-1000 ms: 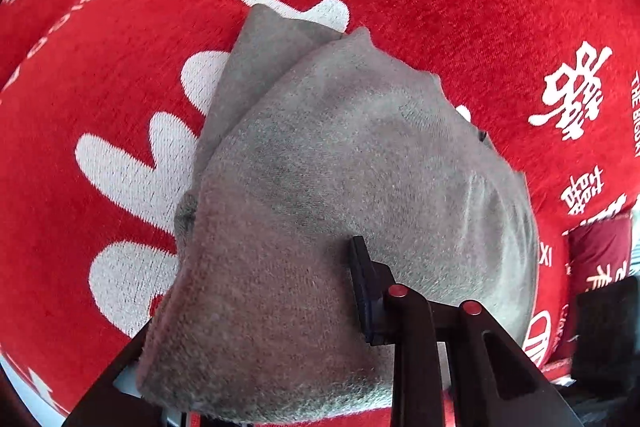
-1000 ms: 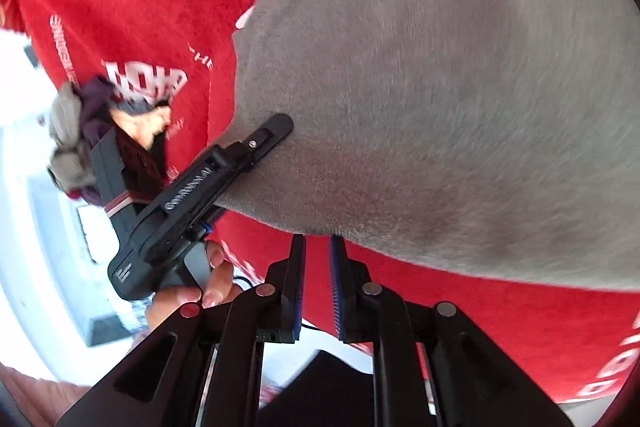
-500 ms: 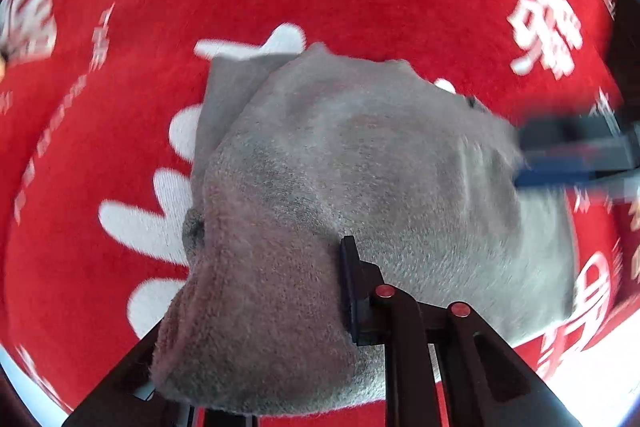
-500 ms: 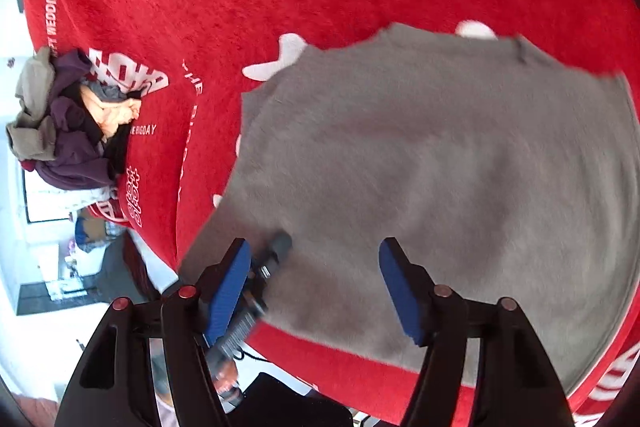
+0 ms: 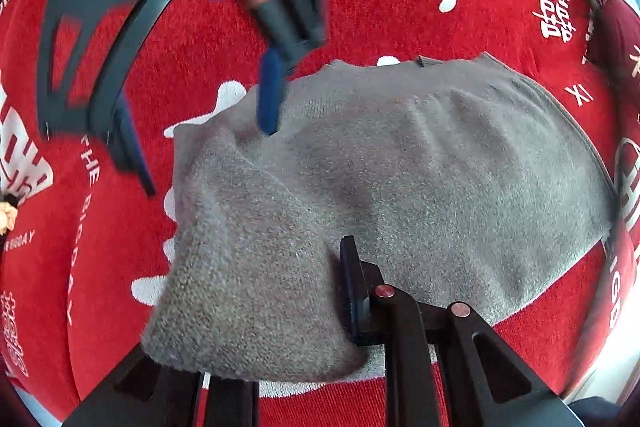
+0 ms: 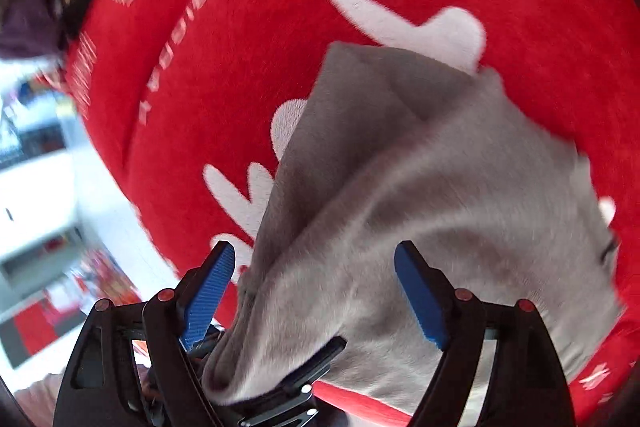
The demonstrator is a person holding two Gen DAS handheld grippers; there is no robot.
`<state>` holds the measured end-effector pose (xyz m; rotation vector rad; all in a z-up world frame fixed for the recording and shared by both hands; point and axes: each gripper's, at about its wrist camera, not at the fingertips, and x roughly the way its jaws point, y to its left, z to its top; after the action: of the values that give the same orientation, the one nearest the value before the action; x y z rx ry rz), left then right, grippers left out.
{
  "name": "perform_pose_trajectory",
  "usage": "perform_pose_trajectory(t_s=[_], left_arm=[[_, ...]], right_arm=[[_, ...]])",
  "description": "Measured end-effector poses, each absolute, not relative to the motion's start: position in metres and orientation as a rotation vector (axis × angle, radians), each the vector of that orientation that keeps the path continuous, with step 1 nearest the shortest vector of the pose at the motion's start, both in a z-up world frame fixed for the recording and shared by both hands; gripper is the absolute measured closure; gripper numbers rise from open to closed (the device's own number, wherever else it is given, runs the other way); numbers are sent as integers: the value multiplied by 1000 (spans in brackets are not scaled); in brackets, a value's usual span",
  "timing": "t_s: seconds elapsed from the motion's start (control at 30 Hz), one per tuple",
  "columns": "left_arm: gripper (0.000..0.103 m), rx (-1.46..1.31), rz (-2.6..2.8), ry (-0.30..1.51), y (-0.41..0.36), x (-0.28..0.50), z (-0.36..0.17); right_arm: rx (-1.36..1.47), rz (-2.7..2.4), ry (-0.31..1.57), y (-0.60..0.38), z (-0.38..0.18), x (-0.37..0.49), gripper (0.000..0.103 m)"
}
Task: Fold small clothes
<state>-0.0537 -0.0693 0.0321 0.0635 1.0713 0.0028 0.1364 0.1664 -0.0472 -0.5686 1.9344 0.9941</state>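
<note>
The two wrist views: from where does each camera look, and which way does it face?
Left wrist: sits behind the left gripper, facing down on the grey garment it pinches on the red blanket; the open right gripper shows above.
Right wrist: sits behind the right gripper, jaws open over the same garment; the left gripper's finger shows below.
Shared: garment, blanket, both grippers.

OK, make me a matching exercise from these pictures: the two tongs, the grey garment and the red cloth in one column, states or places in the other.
Column one:
1. left tongs
2. right tongs
3. grey knitted garment
4. red plush cloth with white print

Column two:
A. spread underneath everything
B. open, blue pads apart
C. shut on a lifted corner
D. partly folded, one corner raised

Pairs: 1-C, 2-B, 3-D, 4-A
</note>
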Motion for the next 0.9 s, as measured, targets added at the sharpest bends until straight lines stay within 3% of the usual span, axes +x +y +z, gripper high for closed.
perform_pose_trajectory(t_s=[0.33,0.37,0.4,0.43,0.6,0.9], left_arm=[[83,122,-18,1041,-77,-54,39],[83,122,-18,1042,-76,-53,40],[83,124,-18,1044,-74,-54,40],[83,127,-21,1042,-74,-54,42],[83,117,-41,1024,-79,-49,62],[83,201,-124,934,-132,-35,117]], right_arm=[[-928,874,1916,203,-83,105,21],[-922,875,1903,201,-83,105,37],[-917,875,1878,196,-80,108,62],[-892,885,1865,190,-77,112,70],[-537,983,1837,141,-43,145,86],[-39,1086,1711,36,26,201,87]])
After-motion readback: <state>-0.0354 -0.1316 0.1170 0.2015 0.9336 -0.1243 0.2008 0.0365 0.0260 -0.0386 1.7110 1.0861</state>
